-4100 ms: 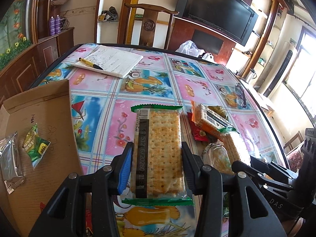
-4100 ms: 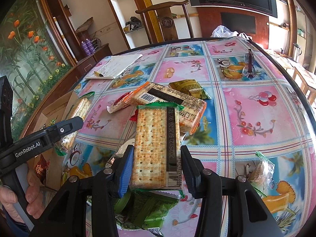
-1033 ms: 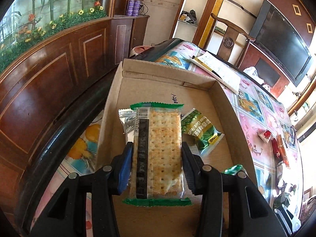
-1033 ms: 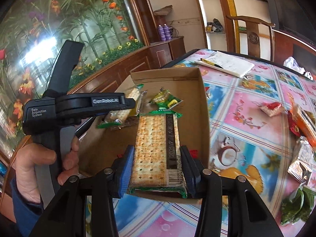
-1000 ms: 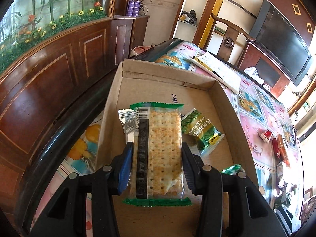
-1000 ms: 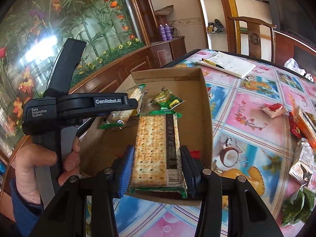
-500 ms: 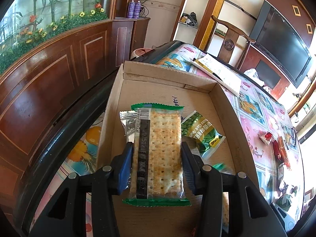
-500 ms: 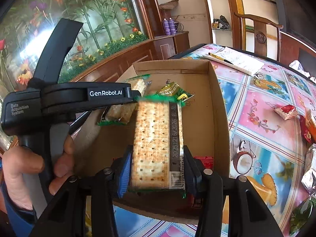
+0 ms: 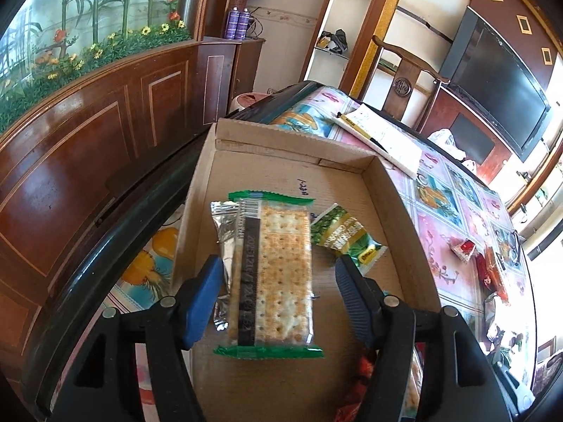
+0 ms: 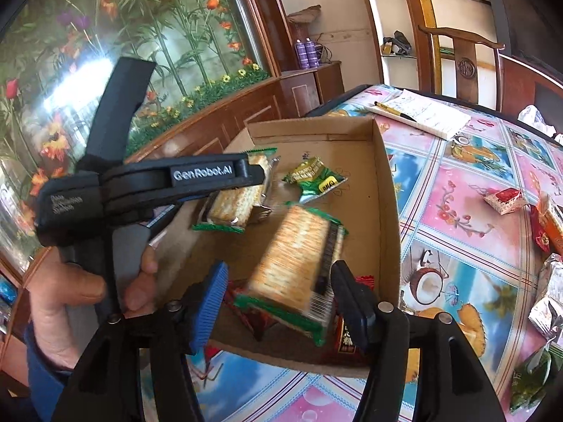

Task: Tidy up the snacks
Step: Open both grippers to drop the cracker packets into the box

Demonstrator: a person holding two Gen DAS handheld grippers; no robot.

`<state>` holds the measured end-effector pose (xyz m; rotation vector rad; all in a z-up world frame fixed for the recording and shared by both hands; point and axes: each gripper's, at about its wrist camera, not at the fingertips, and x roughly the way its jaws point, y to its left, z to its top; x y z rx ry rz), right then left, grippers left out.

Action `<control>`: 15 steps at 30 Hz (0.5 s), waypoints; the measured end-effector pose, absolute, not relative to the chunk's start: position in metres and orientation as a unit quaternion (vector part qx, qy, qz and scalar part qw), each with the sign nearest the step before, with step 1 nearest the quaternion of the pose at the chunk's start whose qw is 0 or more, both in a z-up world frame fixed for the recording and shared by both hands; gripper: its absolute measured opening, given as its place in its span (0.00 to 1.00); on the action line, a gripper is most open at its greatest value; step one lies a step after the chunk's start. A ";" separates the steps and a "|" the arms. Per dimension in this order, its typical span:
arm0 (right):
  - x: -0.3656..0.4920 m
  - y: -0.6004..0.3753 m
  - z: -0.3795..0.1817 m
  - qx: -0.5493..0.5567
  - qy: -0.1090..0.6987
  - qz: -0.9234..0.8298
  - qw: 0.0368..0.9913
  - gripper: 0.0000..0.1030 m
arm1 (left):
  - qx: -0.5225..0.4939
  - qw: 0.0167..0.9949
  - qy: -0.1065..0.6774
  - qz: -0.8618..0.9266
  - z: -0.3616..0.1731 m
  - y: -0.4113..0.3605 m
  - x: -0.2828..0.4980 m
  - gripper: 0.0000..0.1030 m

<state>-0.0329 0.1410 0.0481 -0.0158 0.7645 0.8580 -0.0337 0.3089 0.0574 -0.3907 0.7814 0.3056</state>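
1. Both pairs of jaws have just been opening. The left gripper [image 9: 278, 295] stands spread, with clear gaps between its blue pads and the cracker packet [image 9: 271, 277] that lies between them. The right gripper [image 10: 278, 299] is spread too; its own cracker packet [image 10: 299, 274] sits tilted and blurred between the pads, and neither pad presses on it.
2. Each packet is over or inside the cardboard box [image 9: 397, 211]; the left one lies flat on the box floor, partly over a silver foil sachet [image 9: 221, 218].
3. Also in the box are a green snack sachet [image 9: 345, 235] just right of the left packet, and red wrappers [image 10: 253, 316] at the near wall under the right packet.
4. A hand [image 10: 67, 292] with a blue sleeve holds the left gripper's black handle at the box's left side.
5. The box rests on a table with a bright fruit-and-flower tablecloth [image 10: 457, 190], close to its dark rim.
6. Beyond the box lies a notepad [image 10: 425, 116] with a pen [image 10: 390, 110] on it.
7. Right of the box, more snack packets [image 10: 506, 200] are scattered on the cloth.
8. Left of the box stands a dark wood cabinet [image 9: 88, 161], with a painted flower panel [image 10: 105, 28] above it.
9. Behind the table are a wooden chair [image 9: 408, 77], shelves and a wall-mounted television [image 9: 499, 81].
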 end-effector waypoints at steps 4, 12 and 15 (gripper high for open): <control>-0.037 0.125 0.060 0.005 0.346 0.408 0.845 0.64 | -0.181 0.899 0.370 0.146 0.067 0.300 -0.036 0.63; -0.032 0.068 0.068 0.031 0.337 0.387 0.858 0.64 | -0.142 0.913 0.363 0.118 0.091 0.256 -0.036 0.64; -0.028 0.035 0.069 0.039 0.335 0.368 0.867 0.64 | -0.122 0.917 0.368 0.095 0.094 0.229 -0.032 0.64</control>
